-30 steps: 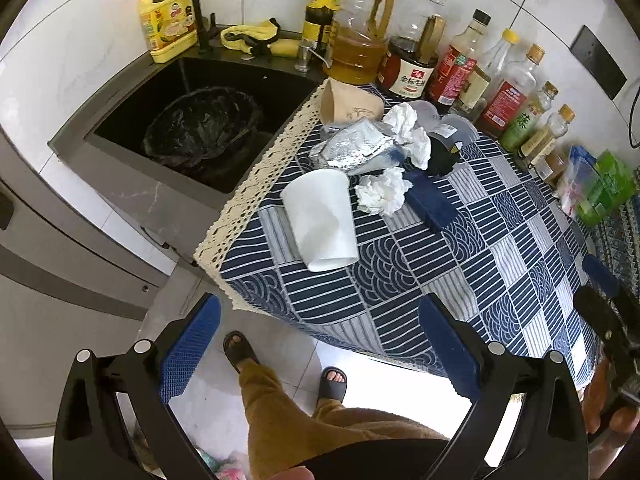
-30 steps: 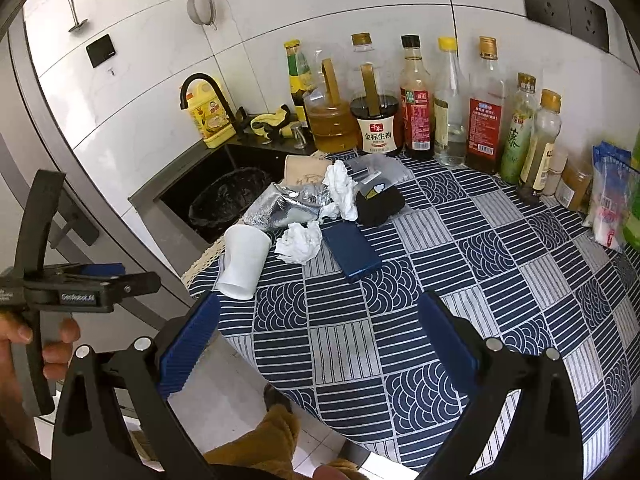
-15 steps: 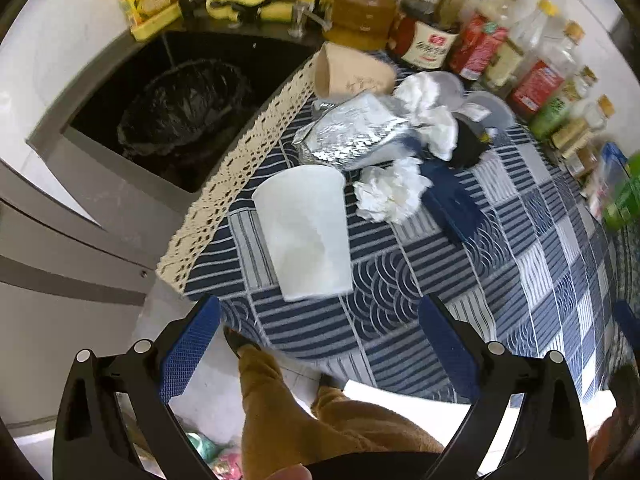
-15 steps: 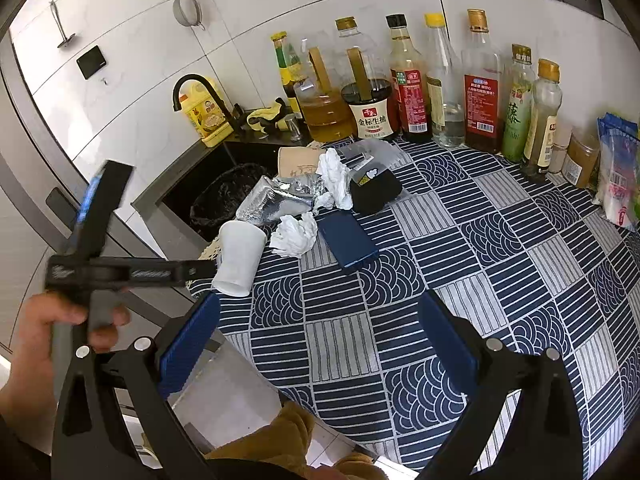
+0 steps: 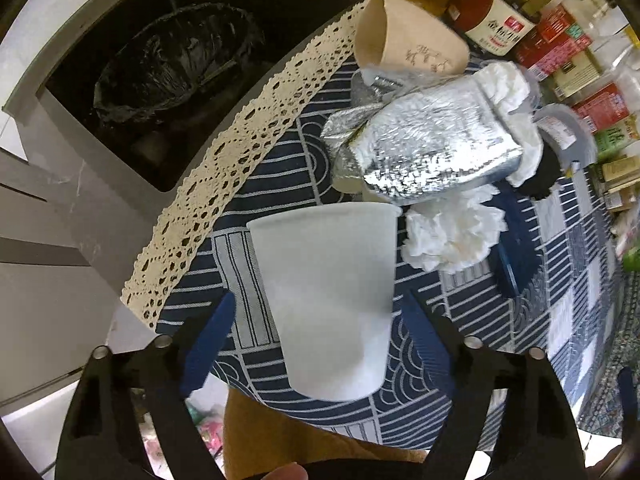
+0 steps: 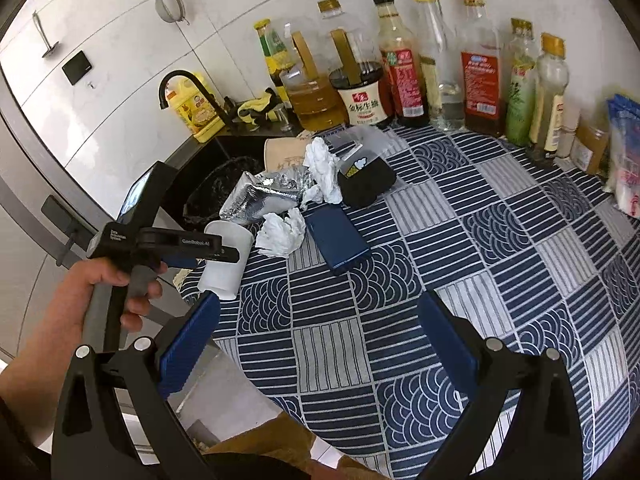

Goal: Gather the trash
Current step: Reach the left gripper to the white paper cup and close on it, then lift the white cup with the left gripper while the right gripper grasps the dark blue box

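A white plastic cup (image 5: 328,300) lies on its side at the near left corner of the blue patterned tablecloth (image 5: 424,408). My left gripper (image 5: 320,328) is open, its blue pads on either side of the cup's base, not touching it. The cup also shows in the right wrist view (image 6: 226,264), partly behind the left gripper (image 6: 200,246). Beyond the cup lie a crumpled tissue (image 5: 452,236), a silver foil bag (image 5: 424,152) and a brown paper cup (image 5: 404,44). A black-lined bin (image 5: 168,64) sits in the sink at left. My right gripper (image 6: 320,344) is open and empty above the cloth.
Several sauce and oil bottles (image 6: 404,76) stand along the back wall. A dark blue flat case (image 6: 336,240), a black pouch (image 6: 366,182) and another tissue (image 6: 324,174) lie mid-table. Snack bags (image 6: 624,160) are at far right. The sink tap (image 6: 180,80) stands behind the bin.
My left gripper has moved forward and down so that the white cup now lies between its open pads. The right gripper has shifted little.
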The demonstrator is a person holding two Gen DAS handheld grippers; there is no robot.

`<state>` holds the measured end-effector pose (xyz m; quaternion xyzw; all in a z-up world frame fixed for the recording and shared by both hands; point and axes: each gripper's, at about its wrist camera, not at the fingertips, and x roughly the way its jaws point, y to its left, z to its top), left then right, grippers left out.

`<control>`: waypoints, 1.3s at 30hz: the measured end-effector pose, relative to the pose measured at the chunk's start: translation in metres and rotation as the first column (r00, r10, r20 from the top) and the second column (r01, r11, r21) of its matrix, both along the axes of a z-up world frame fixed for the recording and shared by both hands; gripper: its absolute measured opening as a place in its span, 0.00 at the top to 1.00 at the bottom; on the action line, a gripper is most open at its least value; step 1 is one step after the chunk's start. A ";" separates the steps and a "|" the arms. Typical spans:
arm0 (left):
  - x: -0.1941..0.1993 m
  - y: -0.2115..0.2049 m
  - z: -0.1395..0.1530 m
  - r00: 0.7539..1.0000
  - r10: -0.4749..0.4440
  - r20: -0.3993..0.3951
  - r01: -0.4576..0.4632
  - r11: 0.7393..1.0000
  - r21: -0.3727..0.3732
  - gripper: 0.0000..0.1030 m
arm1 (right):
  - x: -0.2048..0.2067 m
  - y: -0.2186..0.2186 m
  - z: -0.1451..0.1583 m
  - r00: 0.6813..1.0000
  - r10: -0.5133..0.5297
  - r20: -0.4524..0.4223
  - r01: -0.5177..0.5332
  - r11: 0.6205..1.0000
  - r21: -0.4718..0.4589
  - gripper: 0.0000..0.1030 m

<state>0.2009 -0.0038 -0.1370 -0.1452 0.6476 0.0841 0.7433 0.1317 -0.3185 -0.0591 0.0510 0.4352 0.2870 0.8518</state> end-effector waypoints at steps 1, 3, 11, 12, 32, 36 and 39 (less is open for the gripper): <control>0.000 0.000 -0.001 1.000 0.002 -0.005 -0.002 1.000 0.001 0.25 | 0.005 0.002 0.000 1.000 0.007 0.000 -0.007 1.000 0.001 0.05; 0.002 0.000 -0.003 1.000 0.003 -0.009 -0.003 1.000 -0.003 0.32 | 0.012 0.006 0.000 1.000 0.017 -0.001 -0.017 1.000 -0.006 0.05; -0.003 0.003 0.000 1.000 0.017 0.014 -0.017 1.000 -0.018 0.36 | 0.047 0.034 -0.006 0.993 0.116 0.003 -0.115 0.988 -0.104 0.05; -0.006 0.004 0.001 1.000 0.020 0.018 -0.020 0.999 -0.031 0.36 | 0.051 0.038 -0.009 0.992 0.129 0.001 -0.128 0.984 -0.122 0.05; -0.053 0.020 0.017 0.994 0.042 0.096 -0.031 0.993 -0.112 0.36 | 0.131 0.117 -0.091 0.934 0.266 -0.240 -0.344 0.853 -0.393 0.24; -0.056 0.019 0.017 0.994 0.030 0.108 -0.018 0.994 -0.110 0.37 | 0.139 0.124 -0.103 0.926 0.243 -0.289 -0.345 0.854 -0.389 0.33; -0.059 0.021 0.017 0.993 0.026 0.113 -0.012 0.992 -0.123 0.36 | 0.140 0.133 -0.112 0.924 0.232 -0.304 -0.352 0.827 -0.439 0.43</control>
